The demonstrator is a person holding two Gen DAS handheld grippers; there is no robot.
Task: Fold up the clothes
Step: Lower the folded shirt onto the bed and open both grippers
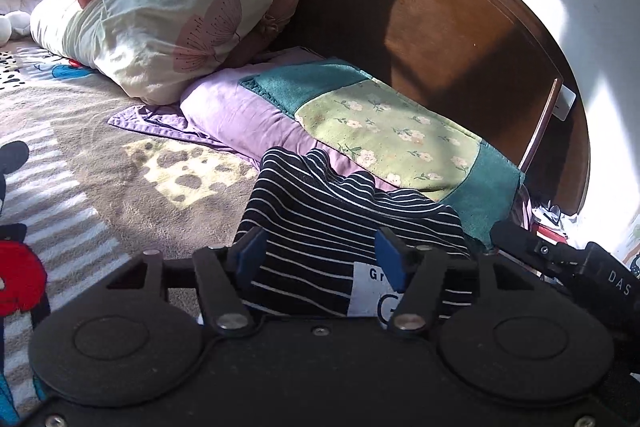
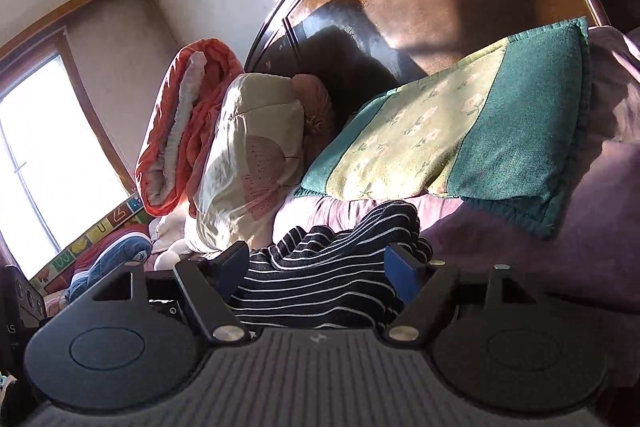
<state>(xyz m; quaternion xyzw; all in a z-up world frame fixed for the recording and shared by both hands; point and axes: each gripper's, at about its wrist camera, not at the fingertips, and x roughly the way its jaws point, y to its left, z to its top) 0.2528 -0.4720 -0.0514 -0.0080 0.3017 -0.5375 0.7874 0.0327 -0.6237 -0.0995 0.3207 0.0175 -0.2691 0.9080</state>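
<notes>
The left gripper (image 1: 322, 259) stands with its jaws apart, its blue pads (image 1: 251, 255) clear of the cloth. Between them and just ahead lies the striped garment (image 1: 320, 211), black with thin white lines, bunched into a folded bundle. Its stripes run roughly crosswise to the gripper; the bundle's long axis cannot be told, since its near end is hidden under the gripper body. A white label (image 1: 370, 289) on it is half covered by the right-hand finger.

The right gripper (image 2: 320, 263) is likewise released, jaws wide, with the same garment (image 2: 320, 283) heaped between the fingers, its near edge cut off by the gripper.

Beyond the garment lies a purple pillow (image 1: 228, 111) bearing a green floral cushion (image 1: 380, 123). Farther off, to the left, are stacked quilts (image 1: 160, 27) against the wooden headboard (image 1: 440, 19).
</notes>
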